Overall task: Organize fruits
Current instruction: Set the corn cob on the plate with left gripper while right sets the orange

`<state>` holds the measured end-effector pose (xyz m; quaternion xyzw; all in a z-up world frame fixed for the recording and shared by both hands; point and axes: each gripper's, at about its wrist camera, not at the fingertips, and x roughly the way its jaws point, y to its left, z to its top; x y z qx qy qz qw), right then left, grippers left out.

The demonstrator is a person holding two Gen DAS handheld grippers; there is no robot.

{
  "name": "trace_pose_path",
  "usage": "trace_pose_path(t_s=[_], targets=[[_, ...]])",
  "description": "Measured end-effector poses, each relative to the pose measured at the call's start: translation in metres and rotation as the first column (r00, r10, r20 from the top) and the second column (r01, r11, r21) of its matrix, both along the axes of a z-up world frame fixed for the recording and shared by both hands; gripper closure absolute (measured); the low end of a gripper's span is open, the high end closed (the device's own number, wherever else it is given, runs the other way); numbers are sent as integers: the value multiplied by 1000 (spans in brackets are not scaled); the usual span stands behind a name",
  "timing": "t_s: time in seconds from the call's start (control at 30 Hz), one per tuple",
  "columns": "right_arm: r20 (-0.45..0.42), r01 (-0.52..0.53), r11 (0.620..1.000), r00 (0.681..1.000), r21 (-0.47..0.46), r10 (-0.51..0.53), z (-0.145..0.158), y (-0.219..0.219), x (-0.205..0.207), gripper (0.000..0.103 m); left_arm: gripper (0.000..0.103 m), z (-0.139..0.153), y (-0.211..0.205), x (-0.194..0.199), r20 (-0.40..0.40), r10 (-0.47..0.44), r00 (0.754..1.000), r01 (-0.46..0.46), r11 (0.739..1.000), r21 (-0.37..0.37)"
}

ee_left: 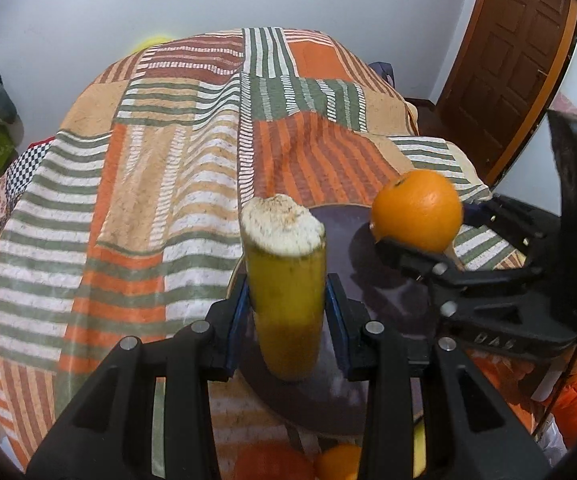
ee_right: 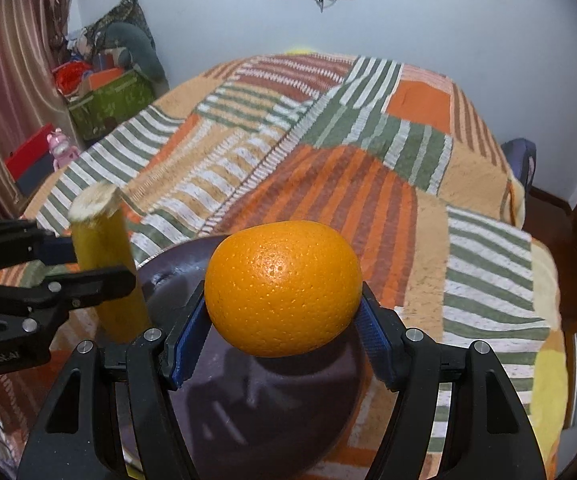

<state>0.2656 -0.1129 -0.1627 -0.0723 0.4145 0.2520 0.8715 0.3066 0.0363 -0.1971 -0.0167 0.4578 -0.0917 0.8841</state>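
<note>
right gripper [ee_right: 284, 320] clamped on an orange [ee_right: 282, 288] above a dark plate [ee_right: 272, 412], left gripper [ee_right: 88, 264] gripping a cut banana [ee_right: 106, 268], striped bedspread [ee_right: 328, 184] behind

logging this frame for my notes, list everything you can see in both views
banana piece: one, yellow, cut end up, held in the left claw above the plate
orange: one, orange, held in the right claw above the plate
plate: one, dark purple, on the bedspread under both claws
more fruit: orange and yellow bits at the bottom edge of the left view, count unclear
bedspread: one, orange, green and white striped patchwork, over the bed
door: one, brown wood, right of the bed
green box: one, left corner by the wall
left claw: black, blue pads
right claw: black, blue pads
</note>
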Motion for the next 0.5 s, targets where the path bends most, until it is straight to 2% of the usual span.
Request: trace_pose_path(t_s=[0.33,0.5], targets=[[-55,-32,999,998,-14,32,-16,5,19,38,67,-23,-3,36,-73,-19,997,20,1000,8],[-51,-59,997,997,-50,56,-22,12,19,38,67,-30,1,40,-102,-20,995,19,1000,-12]])
